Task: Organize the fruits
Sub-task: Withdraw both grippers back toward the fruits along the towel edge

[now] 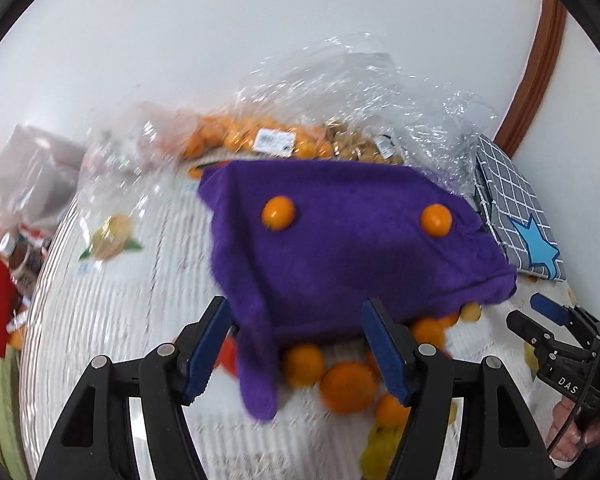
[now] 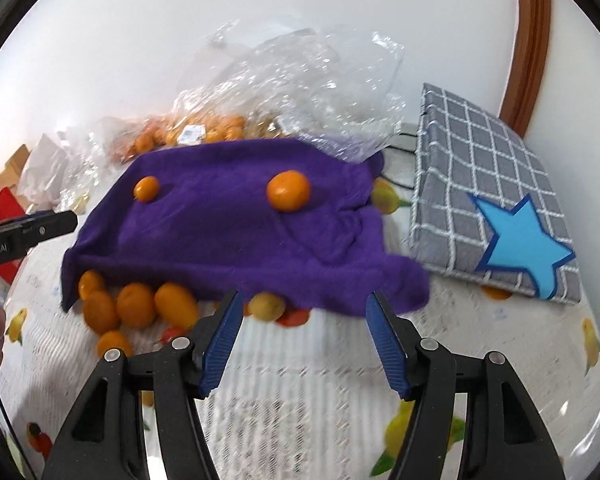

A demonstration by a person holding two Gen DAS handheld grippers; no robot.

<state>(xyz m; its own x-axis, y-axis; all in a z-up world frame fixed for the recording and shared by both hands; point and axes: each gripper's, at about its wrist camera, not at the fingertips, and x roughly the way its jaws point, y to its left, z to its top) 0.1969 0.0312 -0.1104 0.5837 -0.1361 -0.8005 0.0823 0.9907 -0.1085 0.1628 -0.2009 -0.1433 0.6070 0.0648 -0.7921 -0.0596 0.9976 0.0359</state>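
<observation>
From my left wrist, my left claw [image 1: 296,344] stands half open and holds nothing; the purple cloth [image 1: 340,248] drapes over loose oranges [image 1: 347,386], probably to corral them. From my right wrist, my right claw [image 2: 302,342] also gapes empty; two oranges [image 2: 288,191] sit atop the cloth on the surface [image 2: 300,400].

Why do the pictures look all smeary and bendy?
Left wrist view: the striped tablecloth and the purple cloth are smeared by motion blur, while the left claw stays sharp. Right wrist view: the same smear, milder; the fisheye lens bends the grey checked box and darkens the corners.
</observation>
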